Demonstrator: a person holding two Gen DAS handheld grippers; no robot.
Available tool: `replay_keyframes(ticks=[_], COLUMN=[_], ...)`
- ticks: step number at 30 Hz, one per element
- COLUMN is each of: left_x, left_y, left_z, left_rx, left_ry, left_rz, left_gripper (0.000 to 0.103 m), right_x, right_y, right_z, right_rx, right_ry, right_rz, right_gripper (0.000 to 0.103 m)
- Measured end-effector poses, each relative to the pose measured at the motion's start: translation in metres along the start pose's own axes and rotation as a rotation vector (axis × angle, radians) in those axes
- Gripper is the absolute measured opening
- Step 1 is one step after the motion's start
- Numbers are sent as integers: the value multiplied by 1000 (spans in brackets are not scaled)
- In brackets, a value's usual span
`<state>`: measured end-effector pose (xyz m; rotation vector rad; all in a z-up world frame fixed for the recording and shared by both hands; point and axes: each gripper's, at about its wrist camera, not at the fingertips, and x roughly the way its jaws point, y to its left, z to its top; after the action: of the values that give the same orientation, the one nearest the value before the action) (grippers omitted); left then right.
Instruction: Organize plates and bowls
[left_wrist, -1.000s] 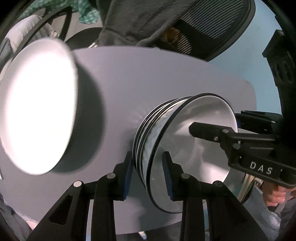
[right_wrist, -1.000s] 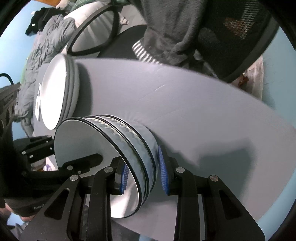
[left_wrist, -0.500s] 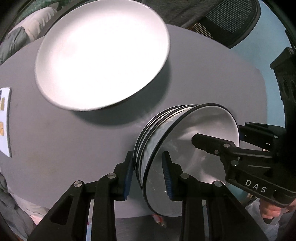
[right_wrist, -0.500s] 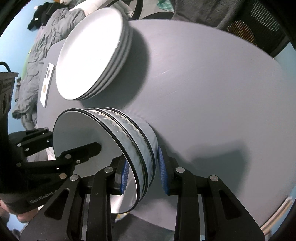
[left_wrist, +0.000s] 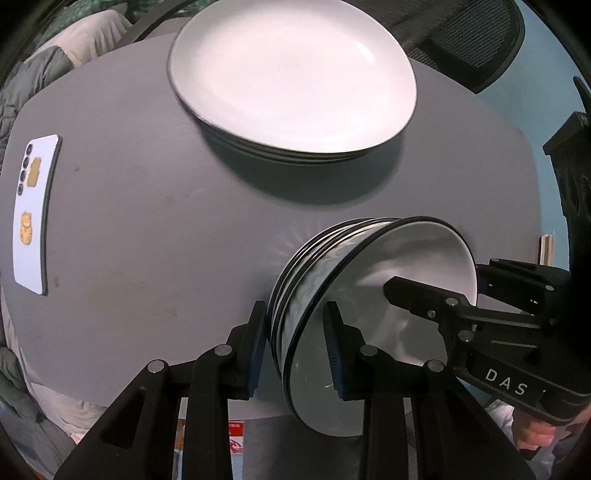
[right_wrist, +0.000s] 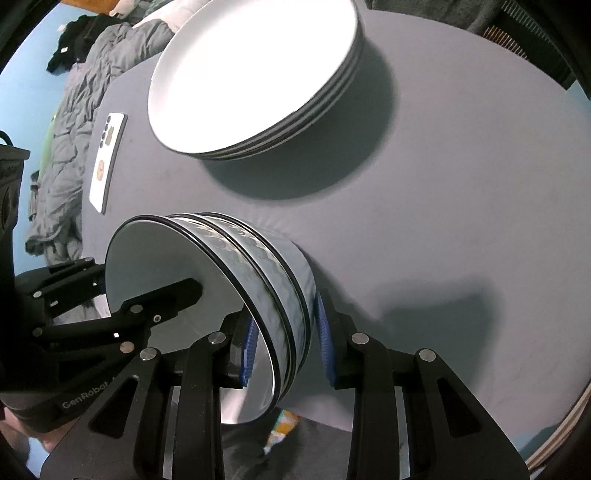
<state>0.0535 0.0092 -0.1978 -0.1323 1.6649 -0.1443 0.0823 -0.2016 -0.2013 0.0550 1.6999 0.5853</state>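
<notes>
A nested stack of white, dark-rimmed bowls (left_wrist: 373, 295) with wavy grey-blue sides is held over the near edge of the grey table (left_wrist: 147, 221). My left gripper (left_wrist: 295, 345) is shut on one side of the stack's rims. My right gripper (right_wrist: 284, 341) is shut on the opposite side of the bowl stack (right_wrist: 229, 280). Each gripper shows in the other's view, one finger inside the top bowl. A stack of white plates (left_wrist: 291, 77) sits further back on the table; it also shows in the right wrist view (right_wrist: 255, 74).
A white phone (left_wrist: 33, 210) lies face down at the table's left side, also seen in the right wrist view (right_wrist: 107, 162). A black mesh chair (left_wrist: 469, 33) stands behind the table. Grey bedding (right_wrist: 70, 122) lies past the left edge.
Both grippers have carried the bowl stack while turning, so the plate stack swung from the left side to the upper middle of both views. The phone came into view.
</notes>
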Motion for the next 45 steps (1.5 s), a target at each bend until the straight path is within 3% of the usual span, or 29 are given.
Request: replay_keyframes(ticks=[8,15,21,27,33,37,41,42,45], left_x=[-1,10,11,14,13,16,16,17,18], left_y=[10,-11,-15,-12,-16,-23,-22,-21,-24], left_z=[4,16,12,15,12,14,16,16,17], left_rx=[38,95,123,125,148,166,147,144,135], left_ry=[4,2,-1,15,12,25,18,24,33], left_rz=[-3,-13,6,-23,-25,-35,-60,-78,-126], left_gripper=[30,30,41,49,49,49,41,34,25], right_x=[7,8,9,10,11,9,4,3,2], right_y=[20,24,20,20,22,24,19,17,17], right_z=[-4,-6,-8,-11,-15,-22,-27,-27,-27], right_rx=[30,31,77,102,88,70,86,94,114], right_ry=[-6,-9,-16,-23,-26,-45,-63,-68,-82], right_rz=[-5,-25,-3,-2,-8,-61,-80,-67,-25], right_gripper=[30,39,40,40,40,40,38,34,20])
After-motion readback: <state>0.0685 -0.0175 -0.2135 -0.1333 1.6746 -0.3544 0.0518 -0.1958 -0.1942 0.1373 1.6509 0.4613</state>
